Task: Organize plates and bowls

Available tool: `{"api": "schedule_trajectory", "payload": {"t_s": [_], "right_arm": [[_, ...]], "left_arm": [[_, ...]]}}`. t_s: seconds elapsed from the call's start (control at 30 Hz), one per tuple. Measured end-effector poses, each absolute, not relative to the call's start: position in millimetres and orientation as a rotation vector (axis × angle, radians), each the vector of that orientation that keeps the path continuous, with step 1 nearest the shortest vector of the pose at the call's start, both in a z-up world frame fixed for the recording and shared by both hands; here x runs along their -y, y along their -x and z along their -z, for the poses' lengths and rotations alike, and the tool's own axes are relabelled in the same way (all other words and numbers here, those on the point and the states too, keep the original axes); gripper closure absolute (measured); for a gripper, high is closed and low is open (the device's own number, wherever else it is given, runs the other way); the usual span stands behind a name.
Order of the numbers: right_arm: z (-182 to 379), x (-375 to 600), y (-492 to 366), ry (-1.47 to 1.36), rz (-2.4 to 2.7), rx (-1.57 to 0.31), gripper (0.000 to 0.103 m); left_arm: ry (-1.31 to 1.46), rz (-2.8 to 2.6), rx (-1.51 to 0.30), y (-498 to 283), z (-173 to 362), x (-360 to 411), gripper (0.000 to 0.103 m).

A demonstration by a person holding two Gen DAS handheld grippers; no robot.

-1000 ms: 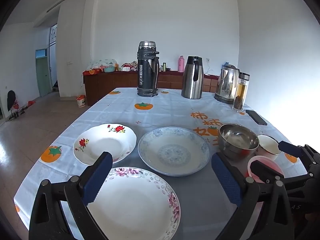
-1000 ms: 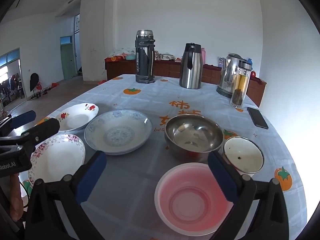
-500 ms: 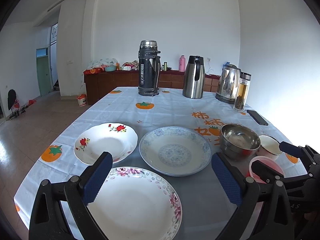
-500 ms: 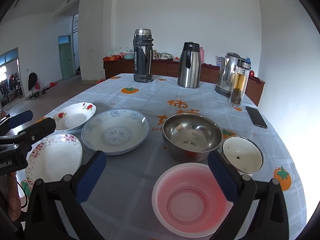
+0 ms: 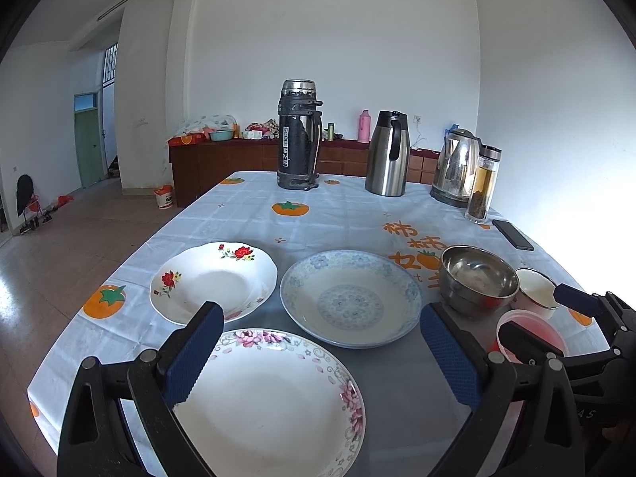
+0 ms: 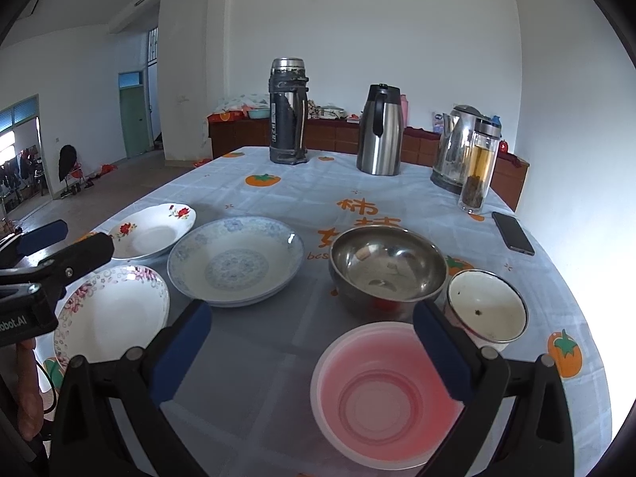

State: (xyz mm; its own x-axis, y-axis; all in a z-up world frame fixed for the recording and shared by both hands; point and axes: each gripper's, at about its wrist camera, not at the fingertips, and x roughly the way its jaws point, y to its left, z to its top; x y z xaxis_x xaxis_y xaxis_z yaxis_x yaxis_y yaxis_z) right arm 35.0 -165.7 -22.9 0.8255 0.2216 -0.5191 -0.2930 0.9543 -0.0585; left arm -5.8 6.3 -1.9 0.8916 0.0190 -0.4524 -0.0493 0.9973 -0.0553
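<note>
Two handheld grippers are being held just above the near edge of a table covered in a persimmon-print cloth, both with fingers spread wide and nothing grasped. The left gripper is being kept over a pink-flowered plate at the near left corner, its left pad overlapping the plate's rim in the left wrist view. The right gripper is being kept over a pink plastic bowl at the near edge, toward the right corner, the right pad lying across the bowl's far rim in the right wrist view.

Just beyond the pink bowl, a steel bowl is being shown, with a small white bowl just beside it on the right. Left of the steel bowl, a blue-patterned plate is being shown near the middle, apparently resting on another plate beneath, and a red-rose plate is lying beside it toward the left edge.

Further back, a dark phone is lying by the right edge. At the far edge, a black vacuum flask, a steel jug, an electric kettle and a glass tea bottle are standing upright in a row.
</note>
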Motion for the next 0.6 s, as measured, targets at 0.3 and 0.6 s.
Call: {"api": "schedule_trajectory", "payload": {"t_s": [0.3,0.6], "right_arm": [[23.0,164.7,-34.6,0.138,-0.276,-0.535,0.000],[23.7,161.0,-34.5,0.138,-0.284,-0.539,0.000]], "left_arm": [[0.062,-0.028,-0.464,7.3,1.7,-7.7,0.002],[0.060,-0.039,-0.460,7.7,1.0,-10.4,0.002]]}}
